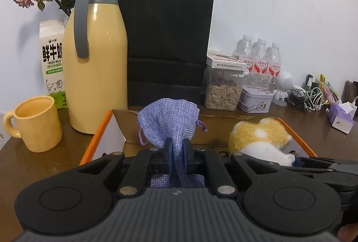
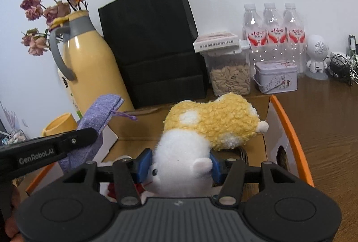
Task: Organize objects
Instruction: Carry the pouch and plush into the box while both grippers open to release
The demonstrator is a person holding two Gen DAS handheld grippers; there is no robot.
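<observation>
A purple woven drawstring pouch [image 1: 167,116] hangs pinched between the blue pads of my left gripper [image 1: 177,150], which is shut on it. Seen from the right wrist, the pouch [image 2: 100,108] and the left gripper [image 2: 94,133] sit at the left. My right gripper [image 2: 179,163] is shut on the white head of a yellow and white plush toy [image 2: 214,121]. From the left wrist, the plush toy [image 1: 257,132] shows at the right. Both are held over an open cardboard box with an orange rim [image 2: 288,130], and its near inside is hidden.
Behind the box stand a yellow thermos jug [image 1: 96,63], a black paper bag [image 1: 167,41], a jar of seeds [image 1: 223,90], a tin [image 1: 255,99] and three water bottles [image 1: 259,56]. A yellow mug [image 1: 35,123] and milk carton [image 1: 52,58] stand left; cables [image 1: 306,96] lie right.
</observation>
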